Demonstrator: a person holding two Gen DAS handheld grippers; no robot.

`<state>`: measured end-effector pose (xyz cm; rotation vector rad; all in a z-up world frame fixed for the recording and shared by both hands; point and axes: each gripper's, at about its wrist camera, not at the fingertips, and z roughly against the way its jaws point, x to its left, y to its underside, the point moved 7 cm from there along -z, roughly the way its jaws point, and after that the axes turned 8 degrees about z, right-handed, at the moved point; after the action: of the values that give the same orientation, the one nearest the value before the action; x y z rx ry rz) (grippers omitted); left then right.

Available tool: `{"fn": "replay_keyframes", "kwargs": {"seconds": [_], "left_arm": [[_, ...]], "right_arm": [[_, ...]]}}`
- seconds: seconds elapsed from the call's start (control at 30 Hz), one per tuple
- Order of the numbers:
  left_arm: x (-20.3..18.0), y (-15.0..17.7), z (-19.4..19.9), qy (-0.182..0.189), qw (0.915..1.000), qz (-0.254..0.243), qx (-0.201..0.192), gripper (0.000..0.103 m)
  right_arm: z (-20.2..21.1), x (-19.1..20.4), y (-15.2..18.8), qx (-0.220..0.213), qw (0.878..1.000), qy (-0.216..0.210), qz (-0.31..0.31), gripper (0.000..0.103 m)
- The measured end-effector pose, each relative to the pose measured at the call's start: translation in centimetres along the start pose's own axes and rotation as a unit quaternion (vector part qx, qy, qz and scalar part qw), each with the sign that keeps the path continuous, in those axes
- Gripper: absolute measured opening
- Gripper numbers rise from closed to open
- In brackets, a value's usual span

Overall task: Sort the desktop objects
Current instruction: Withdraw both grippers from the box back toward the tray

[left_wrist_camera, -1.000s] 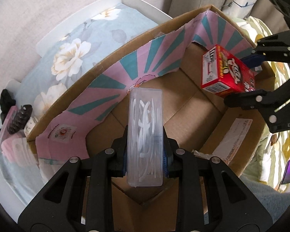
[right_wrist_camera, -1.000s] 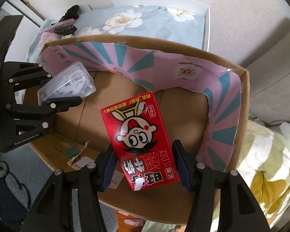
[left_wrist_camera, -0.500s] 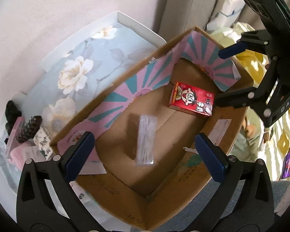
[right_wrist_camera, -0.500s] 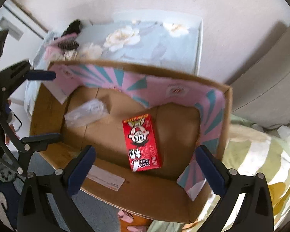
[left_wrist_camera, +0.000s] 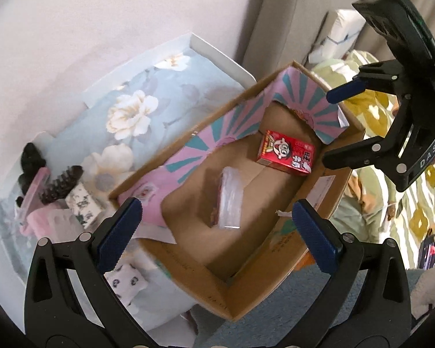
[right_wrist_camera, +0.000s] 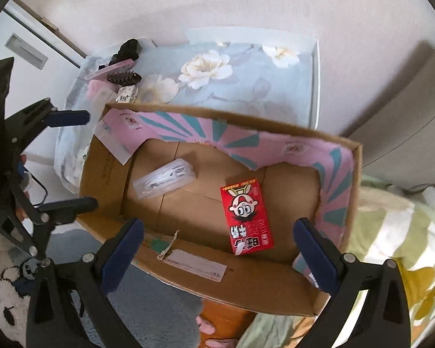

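Two things are lying apart inside the cardboard box (right_wrist_camera: pixel 107 174), the red carton (right_wrist_camera: pixel 246 214) and the clear plastic case (right_wrist_camera: pixel 165 178), while both the left hand-held gripper (left_wrist_camera: pixel 217 229) and the right hand-held gripper (right_wrist_camera: pixel 217 249) are hovering above, jaws wide apart and empty.

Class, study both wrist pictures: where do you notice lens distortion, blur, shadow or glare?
Left wrist view: fisheye bends the cardboard box edges, a dark ring frames the picture, and the clear plastic case looks smeared, casting a shadow on the box floor. Right wrist view: sharper; the red milk carton print is readable, the far box wall curves, and the pale wall is bright without harsh glare.
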<state>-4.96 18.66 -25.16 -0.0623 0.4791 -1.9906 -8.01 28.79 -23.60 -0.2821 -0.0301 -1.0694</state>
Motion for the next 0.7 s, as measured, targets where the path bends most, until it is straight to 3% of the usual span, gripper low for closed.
{"fn": "replay_keyframes", "kwargs": {"seconds": [0.23,0.7], "left_arm": [[1.5,-0.3,2.9,-0.021,0.9990,0.001,-0.040,0.103],[9.0,0.4,8.4,-0.073,0.9898,0.073,-0.098,0.103]], "right_arm": [[0.3,0.3,-0.5,-0.005,1.000,0.007,-0.028,0.102],[2.8,3.8,-4.1,-0.052,0.998,0.021,-0.015,0.103]]}}
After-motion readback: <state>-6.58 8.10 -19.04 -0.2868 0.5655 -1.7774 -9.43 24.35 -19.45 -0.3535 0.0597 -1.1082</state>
